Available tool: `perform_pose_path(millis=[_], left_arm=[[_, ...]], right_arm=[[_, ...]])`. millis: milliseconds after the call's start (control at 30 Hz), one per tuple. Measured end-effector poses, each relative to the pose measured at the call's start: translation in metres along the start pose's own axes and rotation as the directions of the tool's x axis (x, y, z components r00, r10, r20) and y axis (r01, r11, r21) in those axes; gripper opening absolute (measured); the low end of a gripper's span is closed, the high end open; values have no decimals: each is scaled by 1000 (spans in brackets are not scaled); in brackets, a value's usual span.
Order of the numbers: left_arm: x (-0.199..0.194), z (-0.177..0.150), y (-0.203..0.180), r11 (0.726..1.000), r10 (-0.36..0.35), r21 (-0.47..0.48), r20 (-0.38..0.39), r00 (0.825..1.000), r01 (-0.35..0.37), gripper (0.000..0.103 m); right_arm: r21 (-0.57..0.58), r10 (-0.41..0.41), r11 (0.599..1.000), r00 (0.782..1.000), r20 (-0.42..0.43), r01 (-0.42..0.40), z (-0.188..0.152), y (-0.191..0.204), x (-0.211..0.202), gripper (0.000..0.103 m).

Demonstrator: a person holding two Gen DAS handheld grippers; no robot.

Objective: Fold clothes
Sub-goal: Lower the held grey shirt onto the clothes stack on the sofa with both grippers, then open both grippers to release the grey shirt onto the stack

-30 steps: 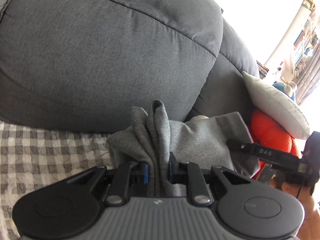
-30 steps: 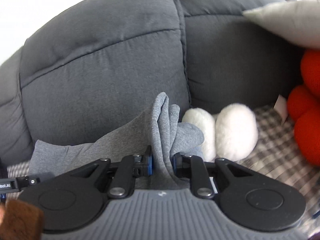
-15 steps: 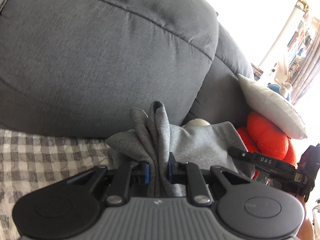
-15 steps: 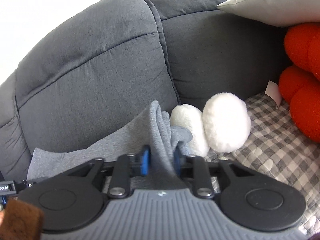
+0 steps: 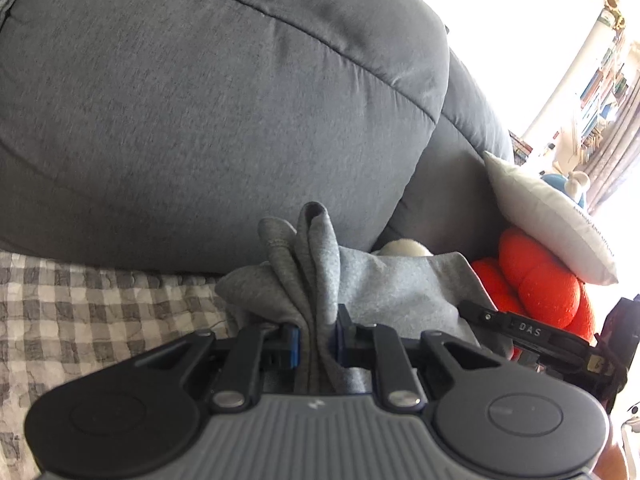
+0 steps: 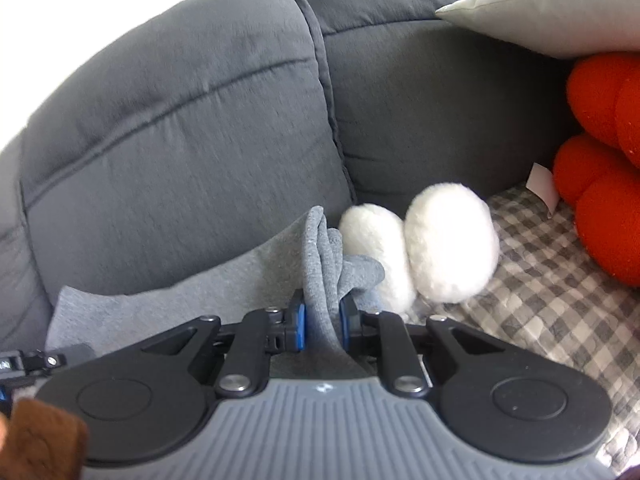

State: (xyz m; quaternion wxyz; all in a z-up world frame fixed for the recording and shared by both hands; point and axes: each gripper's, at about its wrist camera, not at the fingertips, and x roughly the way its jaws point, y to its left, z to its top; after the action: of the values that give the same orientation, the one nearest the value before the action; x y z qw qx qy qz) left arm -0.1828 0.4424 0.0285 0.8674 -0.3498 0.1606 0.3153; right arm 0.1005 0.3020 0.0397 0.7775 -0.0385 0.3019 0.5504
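Over the checked sofa cover [image 5: 100,312], the grey garment [image 5: 400,284] hung stretched between the two tools in front of the dark grey back cushions [image 5: 200,100]. The left gripper [image 5: 316,330] pinched a bunched fold of it, and the right gripper [image 6: 322,314] clamped another gathered fold. Seen from the left wrist, the right tool's black finger [image 5: 528,330] read "DAS". Faint writing on the pale pillow [image 5: 560,220] was illegible. White plush [image 6: 448,240] and a red cushion [image 6: 600,184] lay nearby.
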Motion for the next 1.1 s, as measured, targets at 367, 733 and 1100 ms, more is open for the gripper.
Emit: perform_pose_path(millis=[367, 733, 1100], left_arm=[[-2, 8, 11, 999, 31, 32, -10, 999, -31, 44], [-32, 14, 8, 984, 116, 124, 75, 990, -125, 51], [-7, 10, -52, 946, 56, 314, 93, 994, -83, 54]], right_arm=[[-49, -111, 992, 991, 78, 115, -7, -2, -9, 51], [-50, -193, 978, 969, 154, 203, -9, -6, -35, 63], [-161, -97, 978, 969, 229, 136, -4, 38, -46, 12]])
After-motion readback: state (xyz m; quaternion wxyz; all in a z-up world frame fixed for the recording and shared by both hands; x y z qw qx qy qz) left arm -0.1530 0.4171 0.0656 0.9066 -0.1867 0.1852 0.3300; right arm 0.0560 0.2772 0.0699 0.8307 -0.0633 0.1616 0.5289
